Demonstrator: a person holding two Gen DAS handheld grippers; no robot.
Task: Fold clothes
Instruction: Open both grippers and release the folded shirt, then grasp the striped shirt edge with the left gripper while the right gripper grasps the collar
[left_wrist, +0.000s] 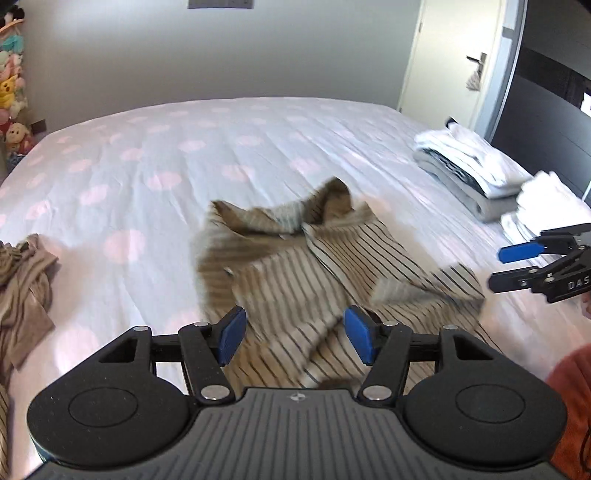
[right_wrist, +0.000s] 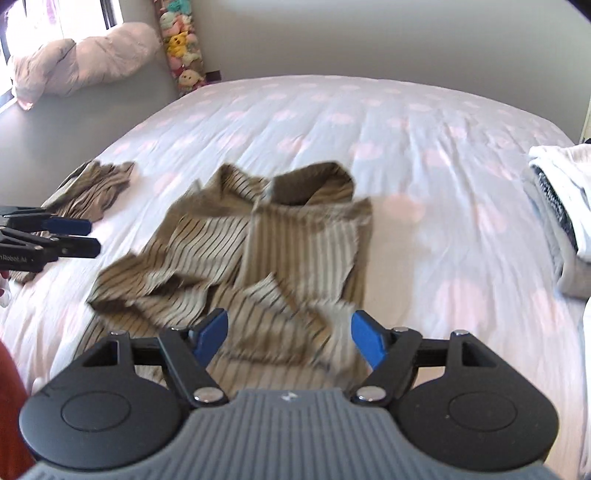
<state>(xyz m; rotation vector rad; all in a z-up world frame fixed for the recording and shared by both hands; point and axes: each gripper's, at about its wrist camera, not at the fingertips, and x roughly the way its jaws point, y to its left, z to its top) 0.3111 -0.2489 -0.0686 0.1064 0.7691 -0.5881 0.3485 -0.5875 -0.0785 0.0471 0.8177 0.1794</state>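
Pink-dotted bed (left_wrist: 155, 147) bears a crumpled striped shirt (left_wrist: 295, 266) just ahead of both gaping, empty claws.

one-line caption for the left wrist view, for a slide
Open left gripper over a crumpled striped shirt on the bed, right gripper open alongside.

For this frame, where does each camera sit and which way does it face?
Left wrist: sits on the left gripper, looks along its open fingers across the bed at the crumpled striped shirt; the right gripper enters at the right edge, folded stack beyond.
Right wrist: sits on the right gripper, open, facing the same shirt; the left gripper enters at the left edge.
Shared: shirt, bed, stack, brown clothes, each other's gripper.
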